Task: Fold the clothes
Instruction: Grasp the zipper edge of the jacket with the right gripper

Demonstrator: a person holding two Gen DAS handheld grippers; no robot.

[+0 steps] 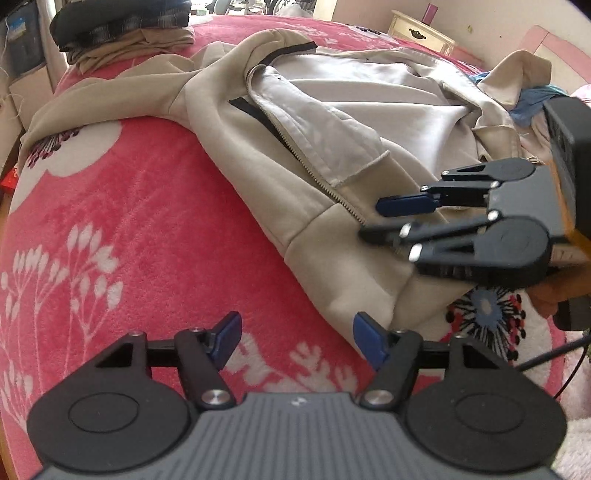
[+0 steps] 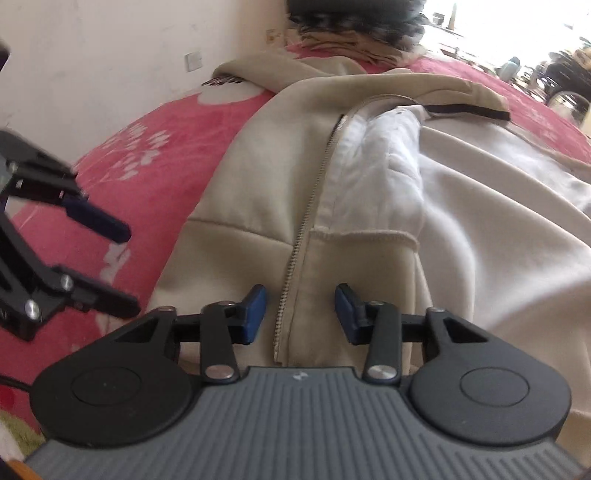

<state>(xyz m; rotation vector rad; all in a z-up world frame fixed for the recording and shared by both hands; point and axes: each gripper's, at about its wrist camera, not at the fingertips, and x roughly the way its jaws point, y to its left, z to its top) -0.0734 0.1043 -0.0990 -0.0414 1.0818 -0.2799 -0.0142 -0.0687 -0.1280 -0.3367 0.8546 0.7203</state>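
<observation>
- I see the beige zip-up hoodie [image 1: 332, 122] lying open on the pink flowered blanket [image 1: 147, 229], pale lining up, hood toward the far side.
- Its left sleeve [image 1: 92, 107] trails out flat across the blanket toward the far left edge.
- My left gripper [image 1: 297, 341] sits low over the blanket just off the hoodie's bottom hem corner. Jaws spread; only blanket and the hem's edge lie between the blue pads [image 1: 369, 343]. Pinching nothing.
- My right gripper [image 2: 300, 314] is at the bottom of the zipper [image 2: 310, 206]. Jaws partly spread, straddling the zipper edge and front panel. The pads stand clear of the cloth on both sides, so no pinch.
- From the left camera the right gripper [image 1: 373, 218] comes in from the right, fingers low against the hem; a bit of the person's hand [image 1: 546, 299] shows behind it.
- From the right camera the left gripper [image 2: 129, 269] shows at the left edge, blurred, jaws apart.
- Around: a stack of folded clothes [image 1: 125, 33], dark on top, tan beneath, at the far end of the blanket.
- A loose heap of beige and blue garments [image 1: 524, 81] lies beyond the hoodie's right side, touching it.
- A cream bedside cabinet [image 1: 421, 33] stands behind that; drawer closed, contents hidden.
- A black cable [image 1: 554, 354] runs over the blanket near the right gripper.
</observation>
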